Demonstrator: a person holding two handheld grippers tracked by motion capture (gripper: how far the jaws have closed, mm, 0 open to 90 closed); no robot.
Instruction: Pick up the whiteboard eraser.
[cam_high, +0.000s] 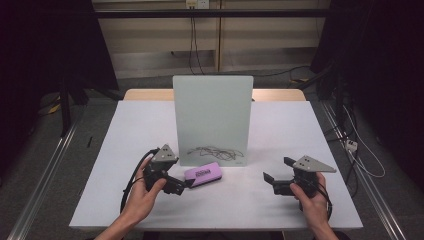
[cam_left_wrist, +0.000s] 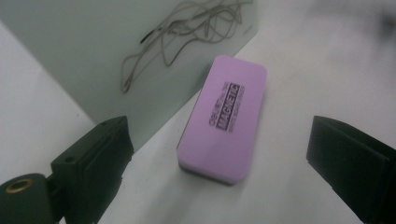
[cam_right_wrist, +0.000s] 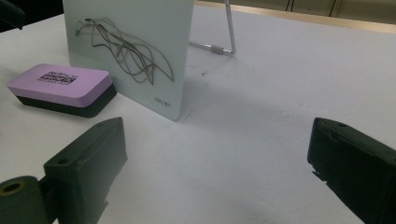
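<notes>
- The purple eraser (cam_high: 203, 174) lies flat on the white tabletop (cam_high: 125, 150) at lower centre of the high view, just in front of the lower left corner of the upright glass board (cam_high: 212, 115)
- In the left gripper view the eraser (cam_left_wrist: 223, 119) sits at centre frame, its printed label facing up – a dark base shows under the purple top
- The left gripper (cam_high: 176, 186) is at lower left of the high view, held in the person's left hand (cam_high: 142, 197); its jaws point toward the eraser and stand released, one on each side of the near end, with tabletop showing between each of them and the eraser
- The right gripper (cam_high: 276, 175) is at lower right of the high view, in the person's right hand (cam_high: 312, 200), well apart from the eraser; its jaws are spread wide with only bare tabletop between them
- A dark scribble (cam_high: 215, 152) marks the lower part of the board; in the right gripper view the scribble (cam_right_wrist: 123, 51) shows at upper left, with the eraser (cam_right_wrist: 63, 88) just beside the board's (cam_right_wrist: 140, 28) foot at left
- Behind the board in that view, a thin metal stand (cam_right_wrist: 224, 44) props it up
</notes>
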